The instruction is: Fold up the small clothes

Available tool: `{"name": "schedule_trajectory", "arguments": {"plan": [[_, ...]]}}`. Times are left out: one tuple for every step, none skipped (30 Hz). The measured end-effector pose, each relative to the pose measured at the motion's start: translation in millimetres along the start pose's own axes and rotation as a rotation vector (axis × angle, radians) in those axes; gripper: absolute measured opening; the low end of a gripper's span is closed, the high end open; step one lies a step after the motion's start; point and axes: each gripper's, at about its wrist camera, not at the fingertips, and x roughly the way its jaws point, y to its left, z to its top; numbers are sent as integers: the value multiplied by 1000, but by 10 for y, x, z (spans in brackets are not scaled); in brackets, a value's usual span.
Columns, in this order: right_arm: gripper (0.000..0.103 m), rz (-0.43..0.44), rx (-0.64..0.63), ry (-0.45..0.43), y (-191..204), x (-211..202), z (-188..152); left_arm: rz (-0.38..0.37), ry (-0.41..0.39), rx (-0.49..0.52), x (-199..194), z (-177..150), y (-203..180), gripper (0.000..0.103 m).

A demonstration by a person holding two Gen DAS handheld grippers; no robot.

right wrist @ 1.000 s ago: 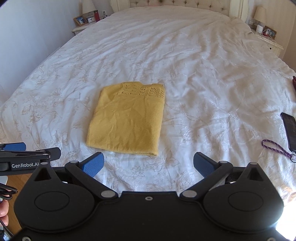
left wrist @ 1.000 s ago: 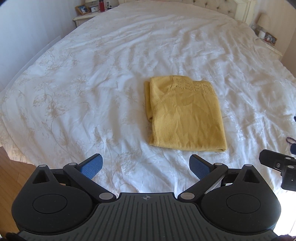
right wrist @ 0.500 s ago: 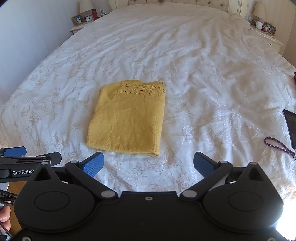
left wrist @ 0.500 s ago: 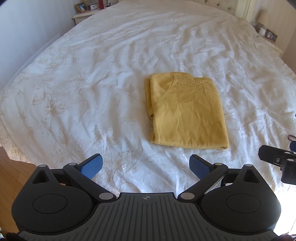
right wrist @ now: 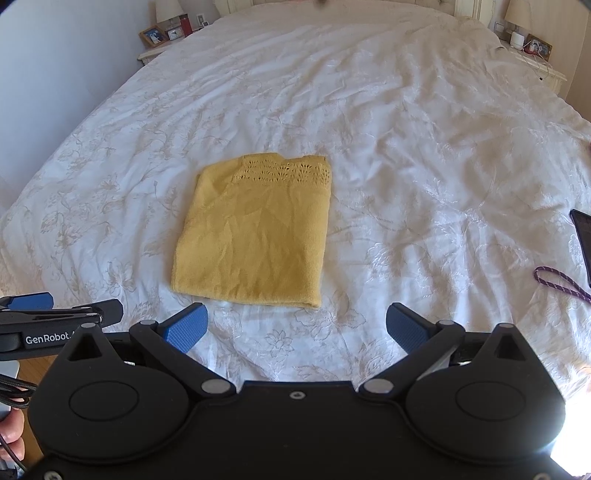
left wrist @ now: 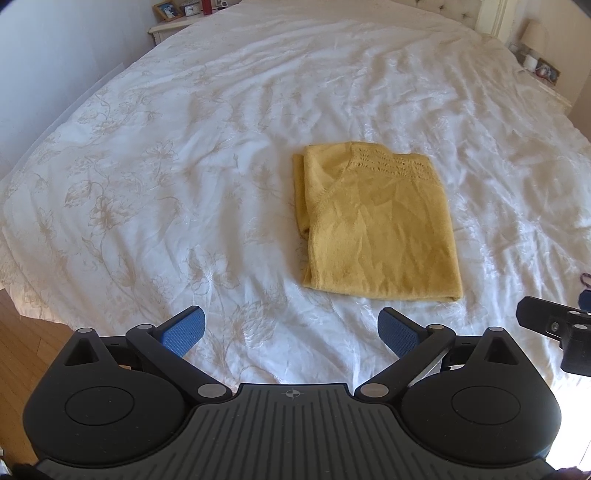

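The left gripper [left wrist: 291, 332] is held spread and empty above the near edge of the bed [left wrist: 184, 166], clear of the cloth — likely so the fold is left undisturbed. One yellow garment [left wrist: 376, 225] is seen, folded into a flat rectangle at mid-bed, its lace band on the far side. The right gripper [right wrist: 297, 326] is likewise released, nothing between its fingers. At far right, one phone [right wrist: 583, 236] and one purple cord [right wrist: 557, 282] are laid aside.

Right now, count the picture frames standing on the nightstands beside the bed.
2 for certain. One picture frame stands on the left nightstand by a red bottle; another frame stands on the right nightstand near the lamp. Others may be hidden.
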Motion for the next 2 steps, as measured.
{"name": "schedule_trajectory", "arguments": {"plan": [[102, 1, 1, 1, -5, 7, 6, -4, 0, 5, 2, 2, -4, 101], [102, 3, 3, 1, -7, 11, 8, -6, 1, 9, 4, 2, -8, 101]]}}
